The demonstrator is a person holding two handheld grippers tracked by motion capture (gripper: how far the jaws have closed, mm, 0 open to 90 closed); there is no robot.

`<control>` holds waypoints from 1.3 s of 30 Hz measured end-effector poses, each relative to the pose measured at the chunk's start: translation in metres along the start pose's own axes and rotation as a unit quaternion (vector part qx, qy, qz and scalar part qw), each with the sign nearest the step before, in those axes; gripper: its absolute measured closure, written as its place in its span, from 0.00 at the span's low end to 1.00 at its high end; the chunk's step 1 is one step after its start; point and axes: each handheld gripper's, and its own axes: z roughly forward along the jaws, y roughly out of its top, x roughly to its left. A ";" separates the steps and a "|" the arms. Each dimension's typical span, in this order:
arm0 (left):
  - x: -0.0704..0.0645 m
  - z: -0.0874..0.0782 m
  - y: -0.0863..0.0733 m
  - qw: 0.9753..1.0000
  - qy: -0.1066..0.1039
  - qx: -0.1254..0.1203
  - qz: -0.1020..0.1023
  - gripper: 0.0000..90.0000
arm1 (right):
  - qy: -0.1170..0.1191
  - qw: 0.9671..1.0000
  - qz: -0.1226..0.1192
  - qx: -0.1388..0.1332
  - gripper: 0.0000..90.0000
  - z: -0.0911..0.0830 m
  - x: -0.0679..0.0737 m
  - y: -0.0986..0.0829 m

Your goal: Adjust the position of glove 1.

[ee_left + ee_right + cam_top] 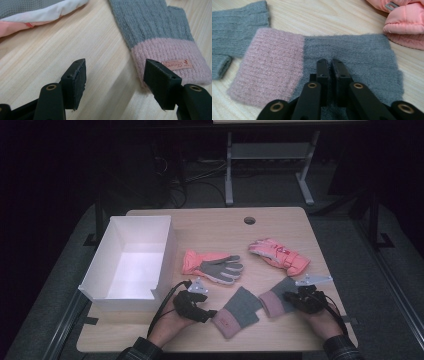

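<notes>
Two grey knit gloves with pink cuffs lie near the table's front edge. My left gripper [212, 312] [116, 82] stands open just above the wood, its right jaw beside the pink cuff of the left knit glove [239, 312] [155, 27], which carries a small label. My right gripper [290, 296] [330, 63] is shut, its jaws pressed together on the grey part of the right knit glove [276, 299] [362, 50], apparently pinching a thin fold. The left knit glove [237, 22] also lies at the upper left of the right gripper view.
A white open box [165, 251] stands at the table's left. Two pink padded ski gloves lie mid-table: one palm up [212, 265] [37, 12], one further right [279, 254] [407, 25]. A cable hole [249, 220] sits near the far edge.
</notes>
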 end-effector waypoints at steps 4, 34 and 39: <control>0.001 0.000 0.000 1.000 0.003 -0.003 0.000 0.37 | 0.014 1.000 0.013 0.001 0.96 -0.002 -0.004 0.000; 0.019 0.008 0.015 0.998 0.051 -0.022 -0.022 0.35 | 0.129 0.991 0.001 -0.047 0.96 -0.014 0.064 0.031; 0.020 0.007 0.014 0.998 0.053 -0.023 -0.025 0.35 | 0.138 0.990 -0.011 -0.041 0.96 -0.007 0.080 0.037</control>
